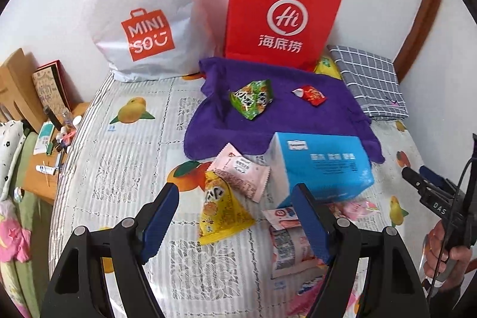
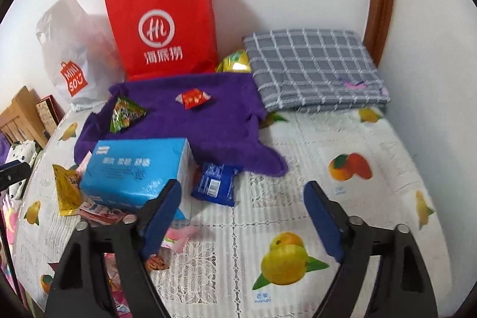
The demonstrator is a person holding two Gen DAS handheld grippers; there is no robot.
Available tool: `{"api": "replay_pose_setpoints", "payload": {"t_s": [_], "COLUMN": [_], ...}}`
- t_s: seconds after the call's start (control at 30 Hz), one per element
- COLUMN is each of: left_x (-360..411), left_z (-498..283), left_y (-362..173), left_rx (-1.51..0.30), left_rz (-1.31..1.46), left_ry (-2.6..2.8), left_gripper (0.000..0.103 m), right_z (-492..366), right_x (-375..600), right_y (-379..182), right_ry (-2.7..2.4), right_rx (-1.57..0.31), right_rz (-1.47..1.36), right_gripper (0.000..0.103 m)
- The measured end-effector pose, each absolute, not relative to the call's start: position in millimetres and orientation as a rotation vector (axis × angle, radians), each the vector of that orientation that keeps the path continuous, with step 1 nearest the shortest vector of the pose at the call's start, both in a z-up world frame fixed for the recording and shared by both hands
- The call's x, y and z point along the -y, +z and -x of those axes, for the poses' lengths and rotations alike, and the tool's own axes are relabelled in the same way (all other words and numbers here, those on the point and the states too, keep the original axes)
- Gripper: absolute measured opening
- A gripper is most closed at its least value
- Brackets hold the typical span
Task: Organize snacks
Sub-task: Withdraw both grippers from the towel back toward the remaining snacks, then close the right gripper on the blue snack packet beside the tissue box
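Table with fruit-print cover (image 2: 342, 139) served as bench. At the back stood a red paper bag (image 1: 280, 17) and a white Miniso bag (image 1: 143, 20). A purple towel (image 1: 268, 115) carried only two snacks: green triangular packet (image 1: 252, 99), small red packet (image 1: 310, 94). Blue tissue box (image 1: 322, 166) sat on its near edge. Remaining snacks lay loose beside the box: yellow triangular packet (image 1: 220, 210), pink packet (image 1: 241, 172), dark blue packet (image 2: 216, 181). Judged early; most sorting left. Left tool (image 1: 238, 216) released, straddling the yellow packet without contact. Right tool (image 2: 243, 213) released, empty.
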State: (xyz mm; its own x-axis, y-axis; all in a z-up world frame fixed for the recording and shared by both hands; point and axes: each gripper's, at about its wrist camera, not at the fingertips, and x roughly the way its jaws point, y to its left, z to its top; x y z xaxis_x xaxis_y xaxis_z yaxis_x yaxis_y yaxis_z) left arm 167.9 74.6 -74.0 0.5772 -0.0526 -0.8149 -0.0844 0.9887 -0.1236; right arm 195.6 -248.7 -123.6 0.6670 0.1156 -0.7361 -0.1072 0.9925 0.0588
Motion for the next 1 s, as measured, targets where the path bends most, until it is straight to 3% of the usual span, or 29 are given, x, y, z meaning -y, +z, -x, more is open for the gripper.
{"api": "replay_pose_setpoints", "payload": {"t_s": [0.17, 1.0], "left_x": [-81.3, -101.3], "left_z": [-178.3, -198.3], "left_y": [-85.6, -107.6], "left_rx": [-0.968, -1.01], "left_rz": [0.143, 0.187], "left_ry": [0.046, 0.045], "left_gripper": [0.077, 0.077], "right_z": [-222.5, -281.6], "right_x": [252.1, 237.9], "right_y": [-153.1, -198.3], "right_ry": [0.164, 0.255], "right_rx": [-0.898, -1.011], "right_rz": [-0.063, -0.093], "right_gripper": [0.07, 0.069]}}
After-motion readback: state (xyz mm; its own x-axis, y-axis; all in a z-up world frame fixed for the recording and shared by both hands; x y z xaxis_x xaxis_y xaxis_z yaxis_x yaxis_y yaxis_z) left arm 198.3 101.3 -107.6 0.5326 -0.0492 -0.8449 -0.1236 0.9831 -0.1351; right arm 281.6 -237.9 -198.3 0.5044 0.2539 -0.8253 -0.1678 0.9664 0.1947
